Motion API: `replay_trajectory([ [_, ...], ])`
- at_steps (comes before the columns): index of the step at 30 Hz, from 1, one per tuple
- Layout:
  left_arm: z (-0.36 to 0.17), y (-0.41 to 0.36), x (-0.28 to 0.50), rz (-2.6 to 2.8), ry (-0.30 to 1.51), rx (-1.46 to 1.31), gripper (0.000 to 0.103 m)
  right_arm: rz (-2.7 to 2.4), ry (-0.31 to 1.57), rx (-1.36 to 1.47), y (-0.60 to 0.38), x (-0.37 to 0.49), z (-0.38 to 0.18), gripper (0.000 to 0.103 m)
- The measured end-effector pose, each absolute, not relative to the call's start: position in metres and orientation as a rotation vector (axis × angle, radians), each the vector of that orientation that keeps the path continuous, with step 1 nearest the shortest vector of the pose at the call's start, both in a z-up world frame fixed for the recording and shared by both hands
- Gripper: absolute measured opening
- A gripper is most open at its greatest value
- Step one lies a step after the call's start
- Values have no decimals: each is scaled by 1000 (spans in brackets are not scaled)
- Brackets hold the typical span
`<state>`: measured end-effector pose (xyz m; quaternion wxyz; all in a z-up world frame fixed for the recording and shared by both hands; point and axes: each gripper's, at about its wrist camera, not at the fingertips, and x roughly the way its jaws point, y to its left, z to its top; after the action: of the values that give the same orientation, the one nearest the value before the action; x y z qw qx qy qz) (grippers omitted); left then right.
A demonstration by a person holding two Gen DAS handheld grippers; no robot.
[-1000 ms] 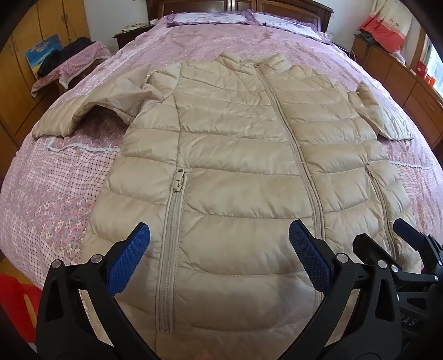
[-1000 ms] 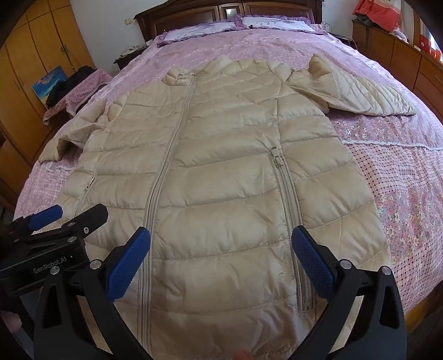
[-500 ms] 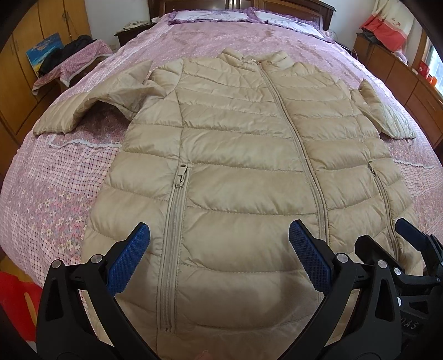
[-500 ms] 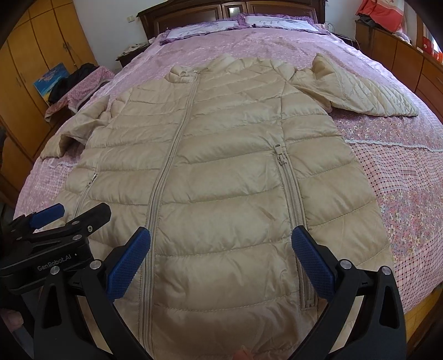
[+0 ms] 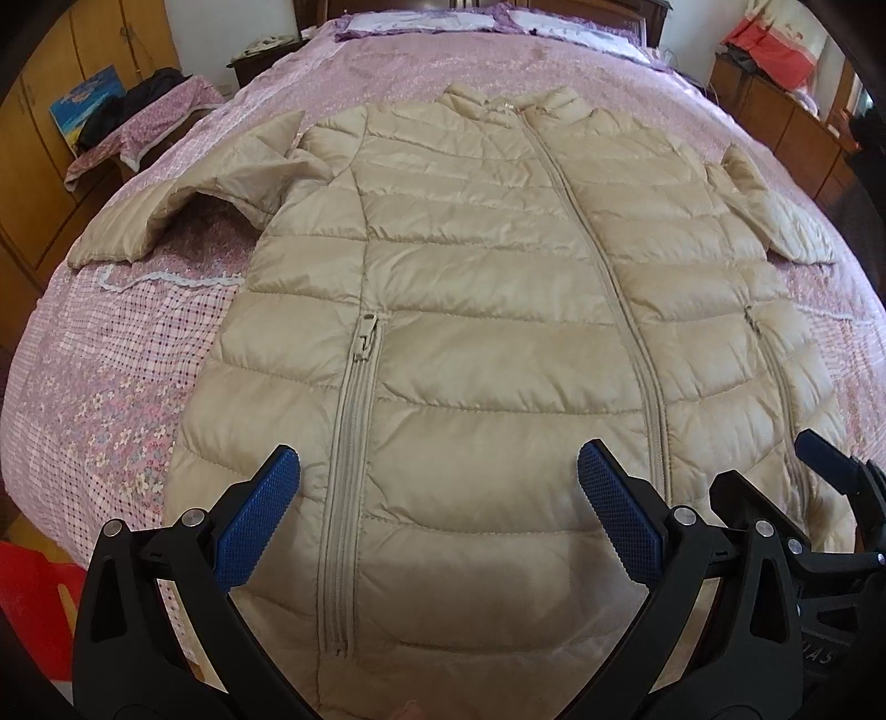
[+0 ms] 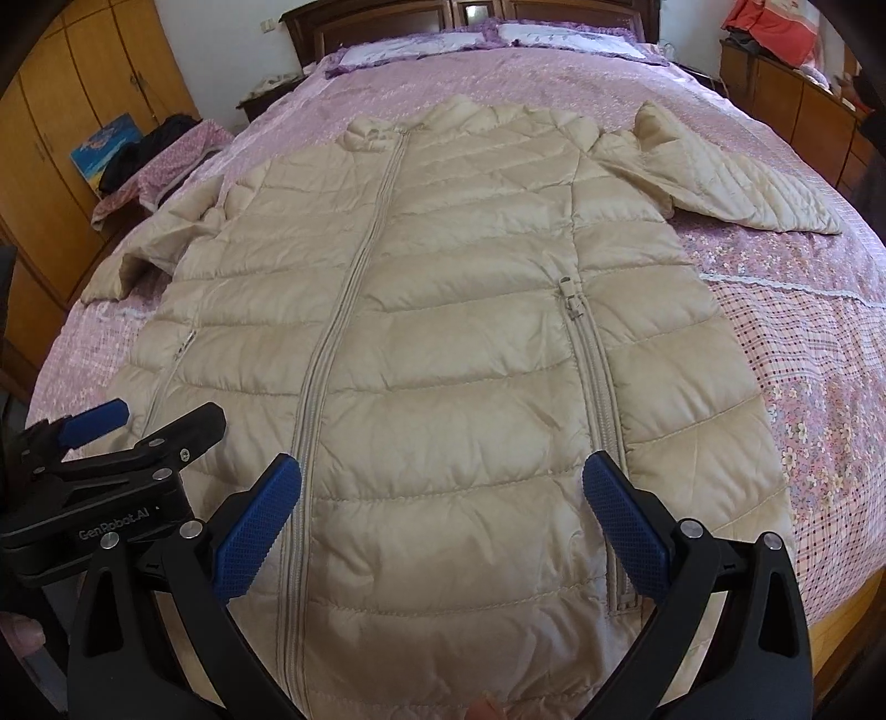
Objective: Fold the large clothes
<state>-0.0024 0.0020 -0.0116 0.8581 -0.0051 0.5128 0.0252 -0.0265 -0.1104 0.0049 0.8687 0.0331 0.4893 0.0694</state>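
A long beige quilted puffer coat (image 5: 470,310) (image 6: 443,332) lies flat and face up on the bed, zipped, collar far away, hem nearest me. Its sleeves spread out to either side (image 5: 183,205) (image 6: 736,183). My left gripper (image 5: 437,493) hovers open over the hem near the left pocket zipper (image 5: 354,443), nothing between its blue pads. My right gripper (image 6: 443,498) hovers open over the hem between the centre zipper (image 6: 332,343) and the right pocket zipper (image 6: 592,382). Each gripper shows at the edge of the other's view (image 5: 803,498) (image 6: 116,454).
The pink floral bedspread (image 5: 111,360) (image 6: 803,360) surrounds the coat. Pillows (image 6: 487,39) lie against a dark wooden headboard. Wooden wardrobes (image 6: 72,111) stand left with a cloth-covered stand (image 5: 144,127); a low wooden cabinet (image 6: 803,111) lines the right. A red object (image 5: 33,598) sits by the bed's left corner.
Both cameras have risen and pulled back slightly, so more of the coat's hem and the bed show. The coat has not moved and both grippers have stayed open.
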Motion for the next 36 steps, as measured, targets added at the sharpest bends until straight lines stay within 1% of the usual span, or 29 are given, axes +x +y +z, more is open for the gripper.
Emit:
replay_trajectory([
  [20, -18, 3, 4, 24, 1219, 0, 100, 264, 1204, -19, -100, -7, 5, 98],
  [26, -20, 5, 12, -18, 1283, 3, 100, 332, 1308, -78, -90, 3, 4, 98],
  [36, -21, 19, 23, -80, 1359, -28, 100, 391, 1383, -184, -84, 9, 9, 98],
])
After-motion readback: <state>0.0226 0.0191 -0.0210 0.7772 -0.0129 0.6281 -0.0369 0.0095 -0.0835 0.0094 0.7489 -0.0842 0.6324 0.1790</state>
